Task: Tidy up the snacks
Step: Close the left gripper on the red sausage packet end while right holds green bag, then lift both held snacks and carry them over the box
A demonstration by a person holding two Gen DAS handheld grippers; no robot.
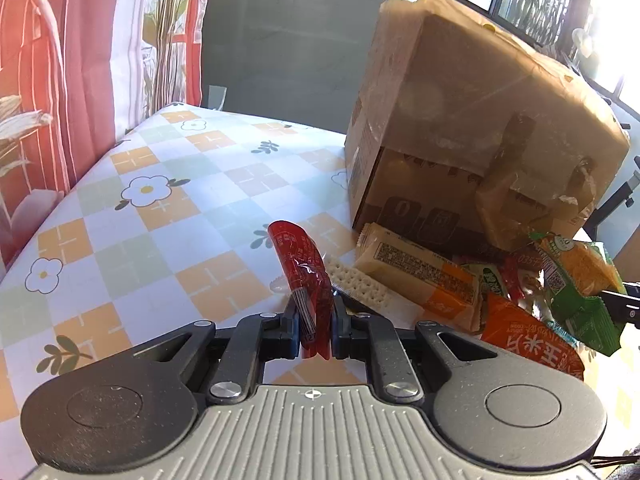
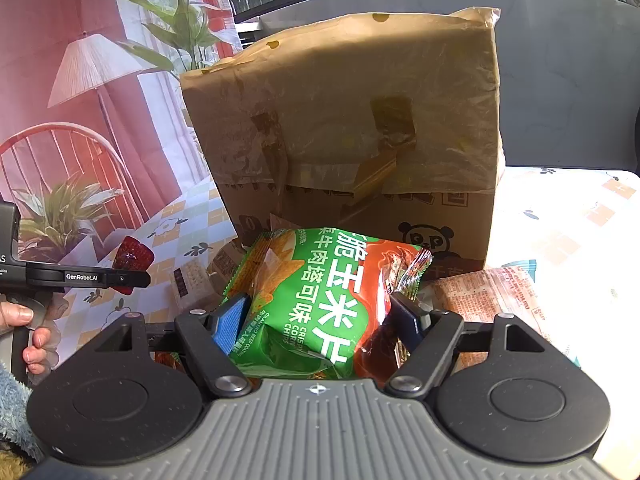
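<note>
Left gripper (image 1: 316, 322), low centre of the left wrist view: pressed together on a red sausage stick (image 1: 298, 264), pinched near its lower end. Long axis running from the jaws up and slightly left toward mid-frame, free end curling over the checked table (image 1: 160, 208). Same stick visible at mid-left of the right wrist view, held clear of the cloth.

Right gripper (image 2: 316, 320), low centre of its own view: spread wide around a green and red corn chip bag (image 2: 320, 300), pads against both sides of it, so holding it by the look of things. Bag lying lengthwise away from the gripper, toward the box.

Largest first: brown cardboard box (image 1: 460, 128), upper right of the left wrist view, wrapped in film, standing behind the snack pile; top not visible as open from either view. Next, pale yellow cracker pack (image 1: 420, 276) lying flat at the foot of the box, right of the stick. Then a bare cracker sleeve (image 1: 360, 284) just beside the stick's middle.

Relation that matters: box lying up and to the right of the left gripper, up and dead ahead of the right one. Right gripper likely nearer its face; stick probably needs a swing rightward over the pile to reach it.
</note>
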